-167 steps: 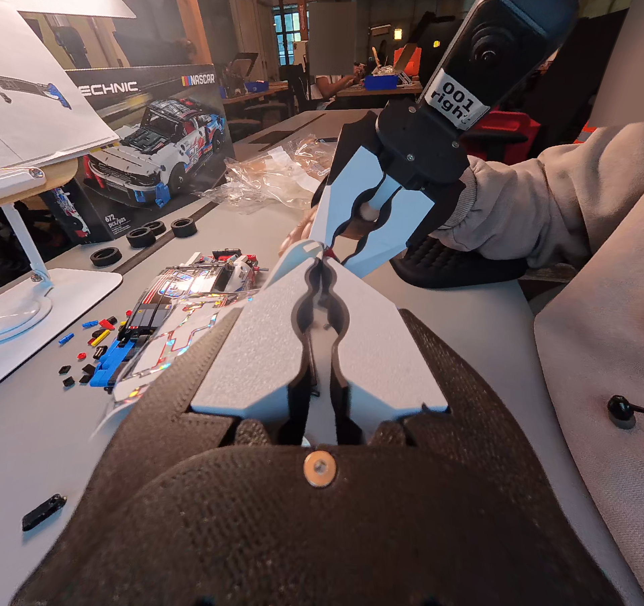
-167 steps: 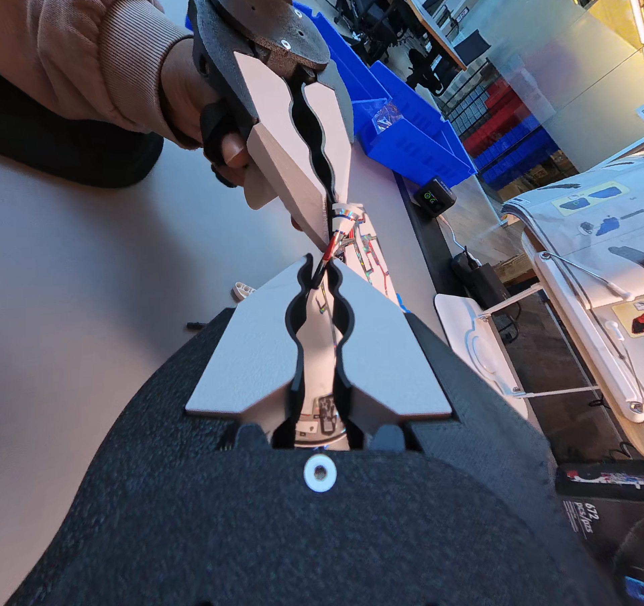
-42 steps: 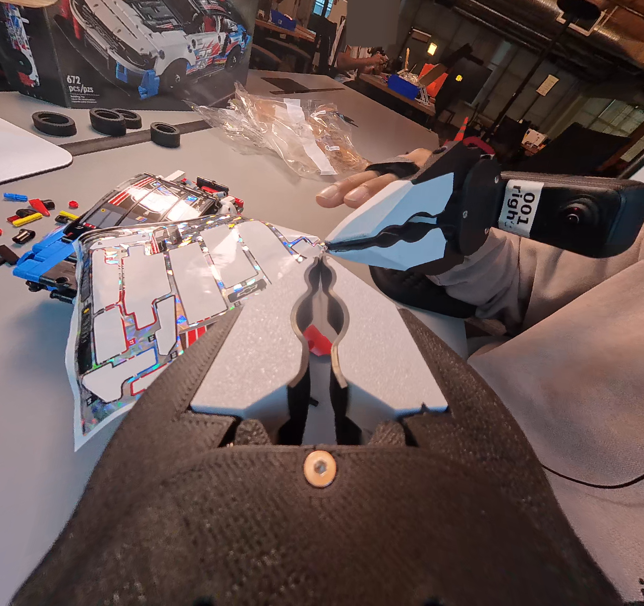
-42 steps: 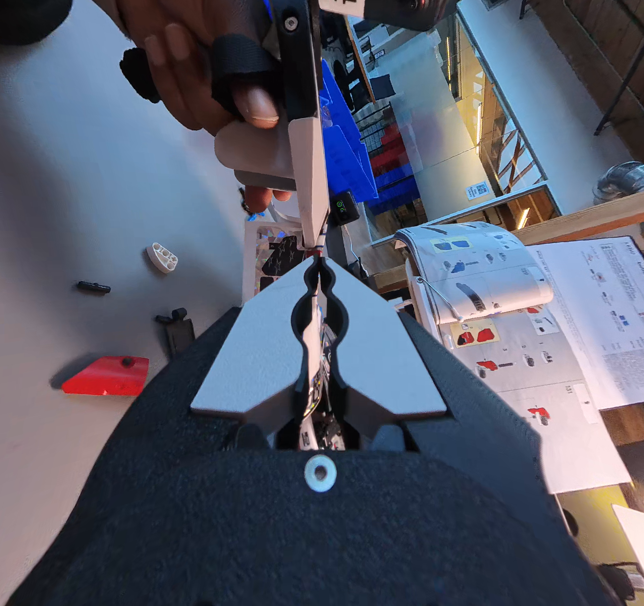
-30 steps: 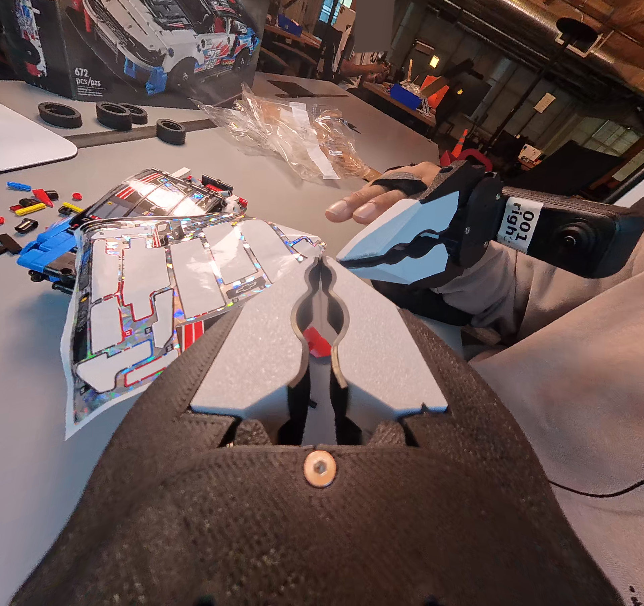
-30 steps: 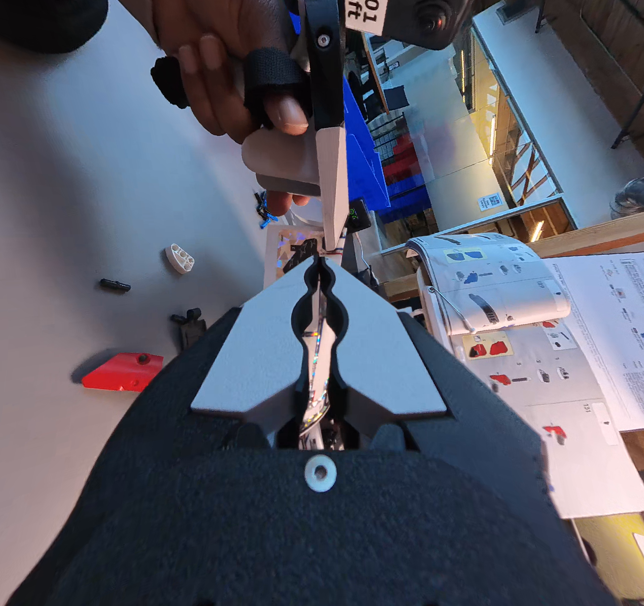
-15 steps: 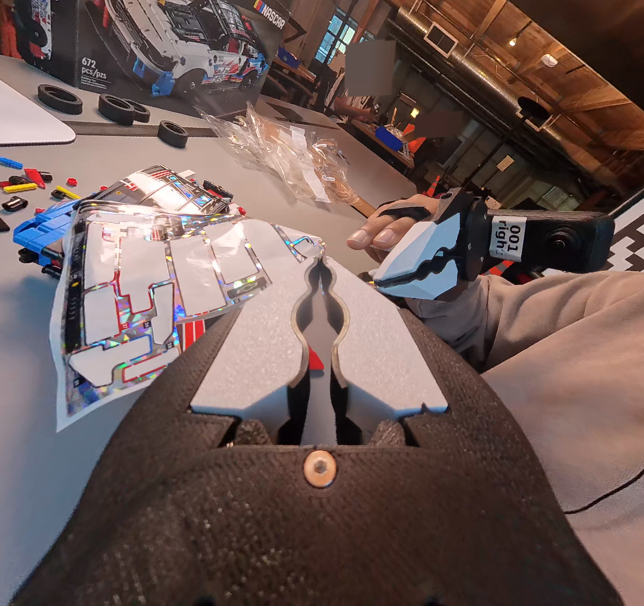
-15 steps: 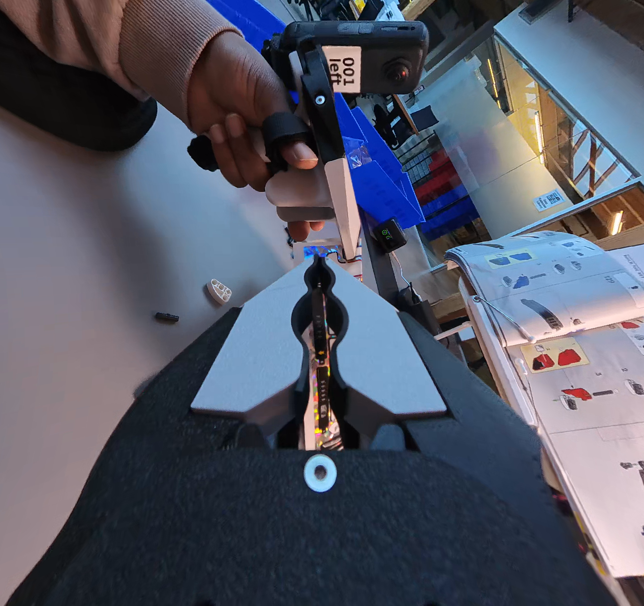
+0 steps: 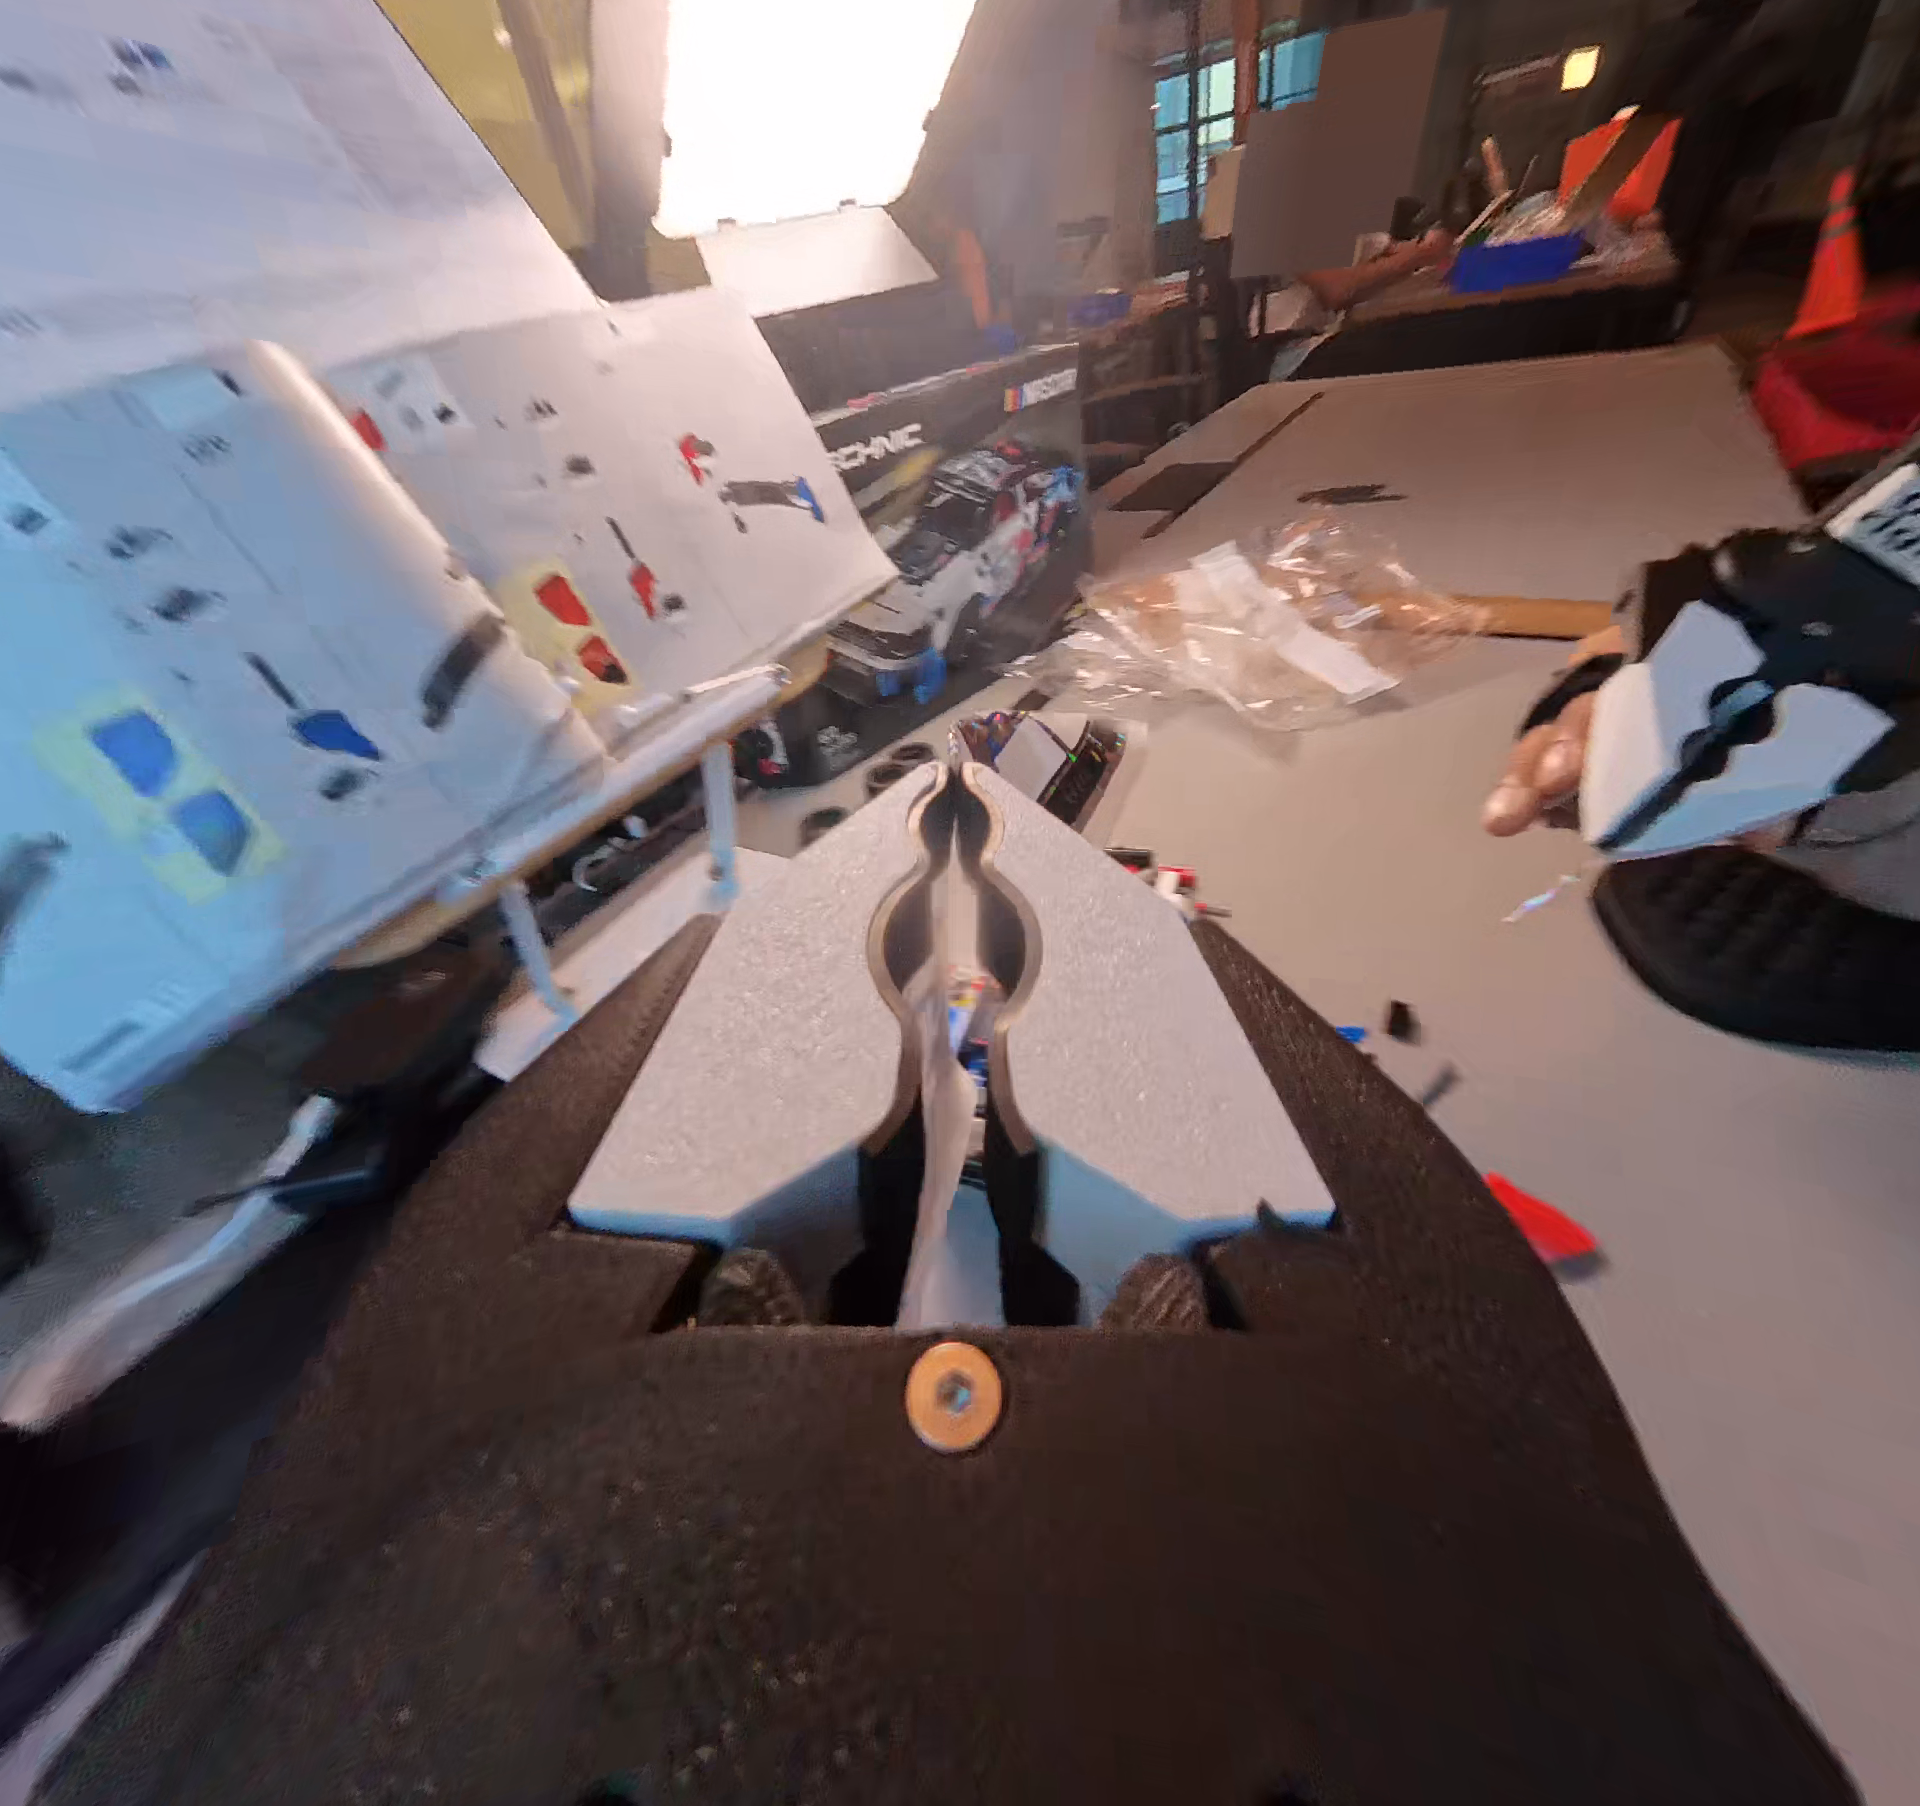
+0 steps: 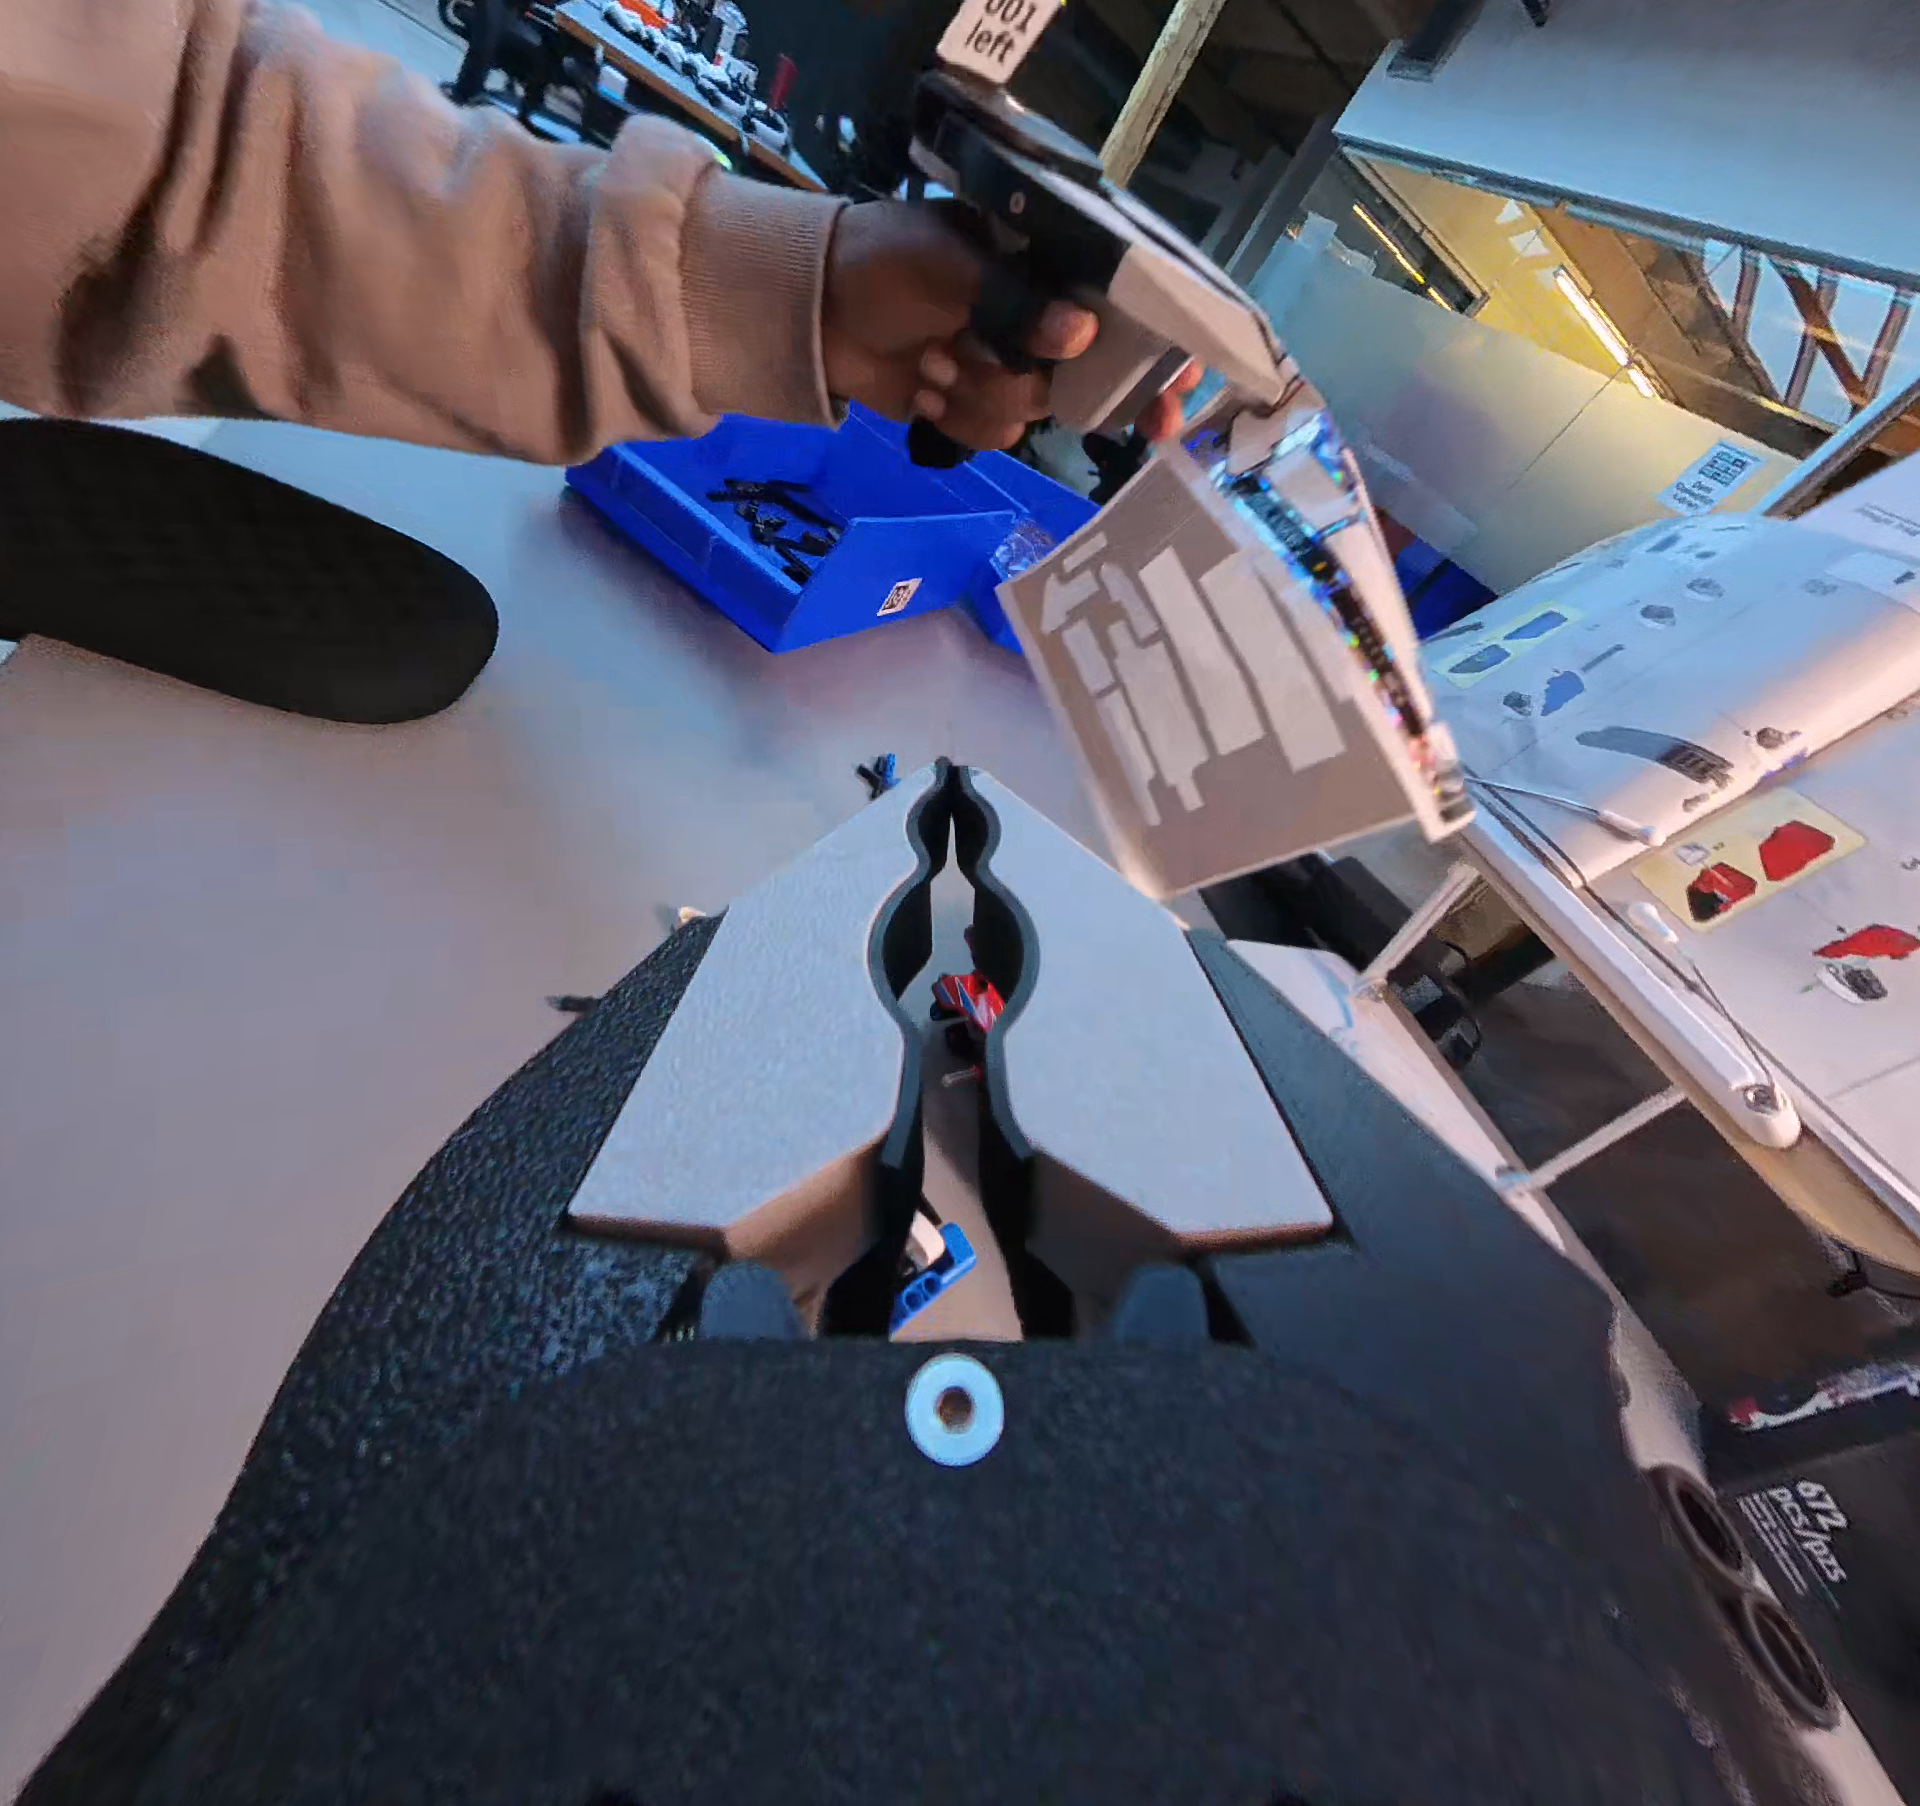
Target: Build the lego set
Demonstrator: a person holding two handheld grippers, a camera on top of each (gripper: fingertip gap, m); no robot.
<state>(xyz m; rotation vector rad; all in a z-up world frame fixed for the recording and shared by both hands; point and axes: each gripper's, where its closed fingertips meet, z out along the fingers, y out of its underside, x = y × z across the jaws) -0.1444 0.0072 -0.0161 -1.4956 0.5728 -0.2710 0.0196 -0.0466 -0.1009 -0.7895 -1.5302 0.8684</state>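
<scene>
Left gripper [image 10: 1273, 390] fingers pinch the sticker sheet [image 10: 1205, 707] corner, right gripper [image 10: 951, 780] fingers pressed together on a thin sticker sliver [image 9: 1545, 896]: park the sheet flat on the tabletop [image 10: 312, 873] at 12 o'clock.

My left tongs [image 9: 954, 769] pinch the sticker sheet [image 9: 1039, 754] edge-on above the counter [image 9: 1351, 821]; the instruction booklet [image 9: 312, 561] stands left, my right tongs [image 9: 1621, 821] far right.

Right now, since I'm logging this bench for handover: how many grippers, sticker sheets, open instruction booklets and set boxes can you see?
grippers: 2 (left gripper, right gripper)
sticker sheet: 1, held in the left gripper's jaws
instruction booklet: 1
set box: 1
Total: 5
</scene>
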